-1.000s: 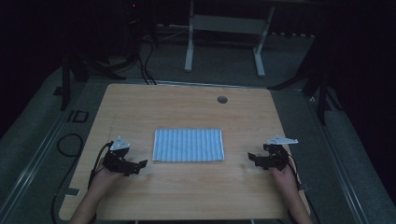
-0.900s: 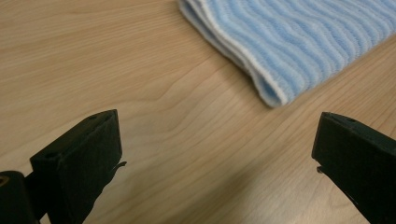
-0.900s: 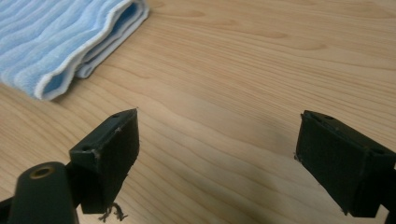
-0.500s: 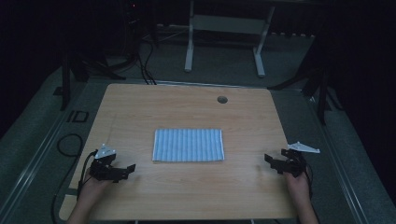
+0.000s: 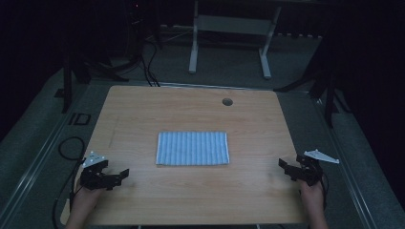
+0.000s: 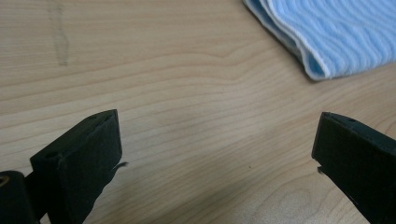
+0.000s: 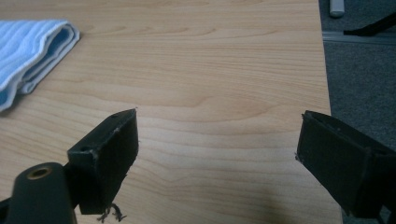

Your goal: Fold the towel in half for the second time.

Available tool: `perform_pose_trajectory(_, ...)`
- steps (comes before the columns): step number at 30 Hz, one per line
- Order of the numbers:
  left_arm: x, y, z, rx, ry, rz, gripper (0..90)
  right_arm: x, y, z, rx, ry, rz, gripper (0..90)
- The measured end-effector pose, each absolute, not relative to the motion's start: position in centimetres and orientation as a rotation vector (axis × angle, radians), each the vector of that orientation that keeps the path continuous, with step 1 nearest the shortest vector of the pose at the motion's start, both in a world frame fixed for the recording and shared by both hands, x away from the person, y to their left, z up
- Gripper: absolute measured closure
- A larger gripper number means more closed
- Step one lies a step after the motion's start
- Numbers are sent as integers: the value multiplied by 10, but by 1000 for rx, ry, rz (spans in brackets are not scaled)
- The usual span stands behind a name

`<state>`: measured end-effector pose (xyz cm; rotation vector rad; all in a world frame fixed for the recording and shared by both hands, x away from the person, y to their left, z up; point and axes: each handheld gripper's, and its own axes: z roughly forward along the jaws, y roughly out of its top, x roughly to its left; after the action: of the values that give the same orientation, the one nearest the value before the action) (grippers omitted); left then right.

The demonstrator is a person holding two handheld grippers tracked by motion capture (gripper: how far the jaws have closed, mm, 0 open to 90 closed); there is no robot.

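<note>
A folded blue and white striped cloth (image 5: pixel 193 148) lies flat in the middle of the wooden table (image 5: pixel 191 109). My left gripper (image 5: pixel 120 175) rests near the front left corner, open, with nothing between its jaws. In the left gripper view the gripper (image 6: pixel 215 154) stands open over bare wood and a corner of the cloth (image 6: pixel 336 37) lies at the upper right. My right gripper (image 5: pixel 282 167) is at the table's right edge, open and holding nothing. In the right gripper view the gripper (image 7: pixel 217 154) is spread wide, and the cloth (image 7: pixel 28 51) shows at the upper left.
A round cable hole (image 5: pixel 227 101) sits near the table's far edge. Behind the table stands a white metal frame (image 5: pixel 229 28) on the dark carpet. Cables (image 5: pixel 71 148) trail on the floor at the left. The table's right edge (image 7: pixel 327 102) drops to grey carpet.
Both hands have drawn back from the cloth, outward and toward the front of the table, the left to the left corner and the right to the right edge. The cloth has stayed put.
</note>
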<state>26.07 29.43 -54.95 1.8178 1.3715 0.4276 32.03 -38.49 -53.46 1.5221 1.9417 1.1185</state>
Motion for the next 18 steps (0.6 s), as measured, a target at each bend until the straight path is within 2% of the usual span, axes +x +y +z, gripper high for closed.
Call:
perform_pose_trajectory(10, 258, 295, -551, 1793, 1384, 459, 17, 321, -384, -535, 1509, 1927, 1090, 124)
perform_pose_trajectory(18, 254, 303, -548, 1704, 1416, 514, 17, 322, -385, -536, 1523, 1930, 1081, 125)
